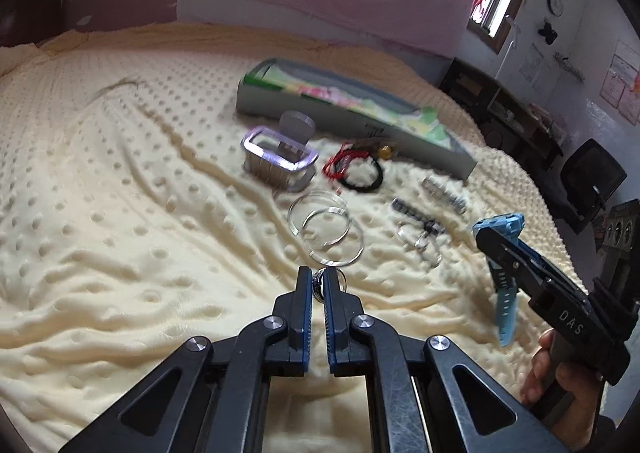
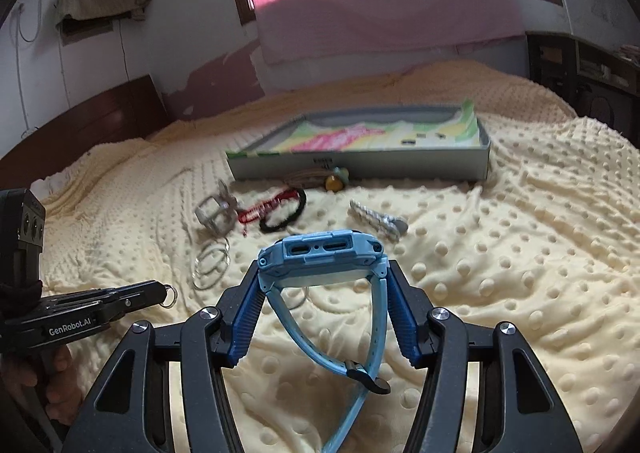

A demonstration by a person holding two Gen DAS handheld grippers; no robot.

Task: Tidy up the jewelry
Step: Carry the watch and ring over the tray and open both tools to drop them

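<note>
The left gripper point(image 1: 318, 280) points forward and downward, its two blue-padded fingers point(image 1: 306, 293) drawn almost together and pinching a small silver ring point(image 1: 320, 285) at their tips. From the right wrist view the same gripper point(image 2: 166, 295) reaches in from the left side, a hand point(image 2: 48, 377) wrapped round its handle. The right gripper point(image 2: 323, 273) stands partly spread, its ribbed blue pads point(image 2: 250, 317) pressed on either end of a light blue watch point(image 2: 320, 257) (the strap hangs loose between the fingers). In the left wrist view a hand point(image 1: 560, 373) grips the right tool's handle, fingers curled round it.
</note>
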